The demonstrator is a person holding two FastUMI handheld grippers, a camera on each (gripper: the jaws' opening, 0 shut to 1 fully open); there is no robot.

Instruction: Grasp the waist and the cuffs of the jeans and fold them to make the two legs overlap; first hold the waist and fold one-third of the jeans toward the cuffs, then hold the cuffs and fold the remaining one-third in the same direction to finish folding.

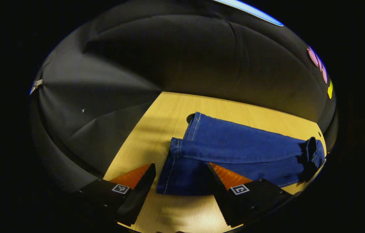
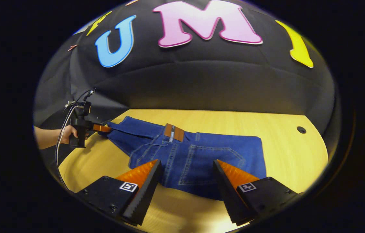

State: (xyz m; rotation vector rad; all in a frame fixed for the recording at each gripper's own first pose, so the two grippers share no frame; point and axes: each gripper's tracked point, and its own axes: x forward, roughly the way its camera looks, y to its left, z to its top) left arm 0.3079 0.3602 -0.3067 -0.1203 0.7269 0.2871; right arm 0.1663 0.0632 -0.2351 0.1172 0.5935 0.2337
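Left tool [image 1: 179,181]: jaws wide apart, holding nothing, hovering over the cuffs [image 1: 182,142] at its 12 o'clock. Right tool [image 2: 187,187]: also spread wide and empty, poised over the waist [image 2: 174,132] end. The jeans [image 2: 195,158] lie flat on the bench [image 2: 285,155], legs overlapped, and the cuffs sit staggered rather than flush. Risk, as I judge it: pinching only the top denim layer at either end, so the lower leg drags and the thirds fold skews.
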